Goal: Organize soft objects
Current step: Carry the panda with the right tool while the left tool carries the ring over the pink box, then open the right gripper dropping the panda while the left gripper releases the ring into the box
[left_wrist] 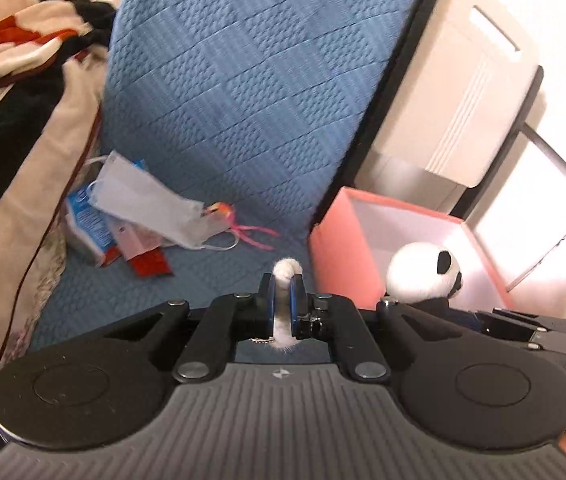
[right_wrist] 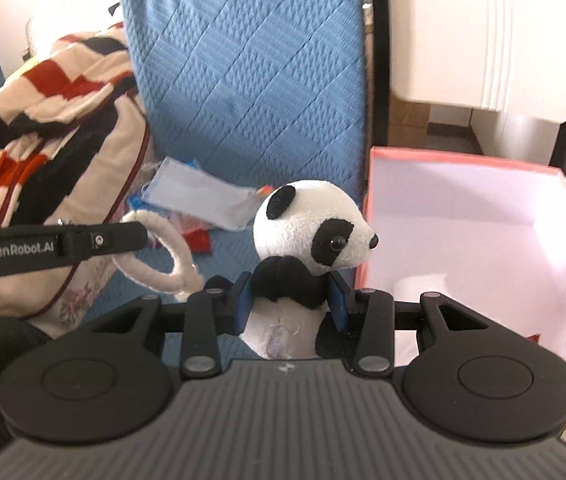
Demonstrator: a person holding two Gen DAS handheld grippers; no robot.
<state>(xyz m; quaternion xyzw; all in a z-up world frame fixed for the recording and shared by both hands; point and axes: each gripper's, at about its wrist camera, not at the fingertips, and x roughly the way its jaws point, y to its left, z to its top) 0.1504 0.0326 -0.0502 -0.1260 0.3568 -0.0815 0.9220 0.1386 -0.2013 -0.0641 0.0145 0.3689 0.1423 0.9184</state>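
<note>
Right gripper [right_wrist: 291,300] clamps plush panda [right_wrist: 311,228]; left gripper [left_wrist: 282,300] pinches fuzzy white ring [left_wrist: 286,276]; pink box [right_wrist: 463,216] right, quilted blue bed [right_wrist: 243,80] upper centre.

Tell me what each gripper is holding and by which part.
Right gripper: black-and-white plush panda, clamped at its black neck and chest. Left gripper: white fuzzy fabric ring, pinched across its band.

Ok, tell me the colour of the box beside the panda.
The box is pink outside with a pale white inside, clearest in the right wrist view.
</note>
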